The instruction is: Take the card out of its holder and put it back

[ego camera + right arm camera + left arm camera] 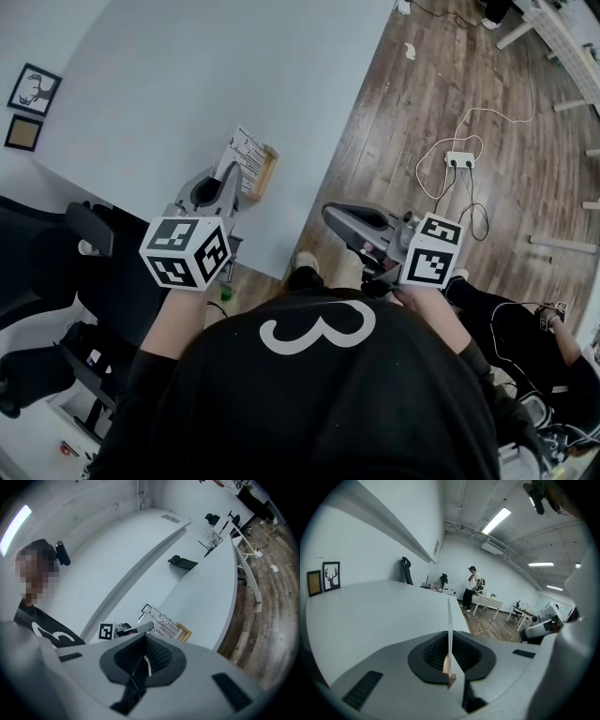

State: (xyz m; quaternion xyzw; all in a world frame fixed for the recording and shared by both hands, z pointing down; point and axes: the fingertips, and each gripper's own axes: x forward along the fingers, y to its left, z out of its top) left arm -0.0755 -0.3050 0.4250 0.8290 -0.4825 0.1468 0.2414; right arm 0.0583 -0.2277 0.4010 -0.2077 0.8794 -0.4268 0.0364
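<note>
A white printed card (246,153) stands in a small wooden holder (265,176) near the front edge of the white table (187,84). My left gripper (227,180) reaches in from below and is shut on the card's near edge. In the left gripper view the card (449,630) runs edge-on between the closed pads, with a bit of the wooden holder (450,678) below it. My right gripper (330,215) hangs off the table over the floor, its jaws shut on nothing. From the right gripper view the card (162,622) and holder (184,632) sit beyond the closed pads (157,656).
A power strip with a white cable (458,159) lies on the wooden floor at right. Two framed pictures (33,89) hang at far left. A black chair (56,272) stands by my left side. A person (472,588) stands far off by desks.
</note>
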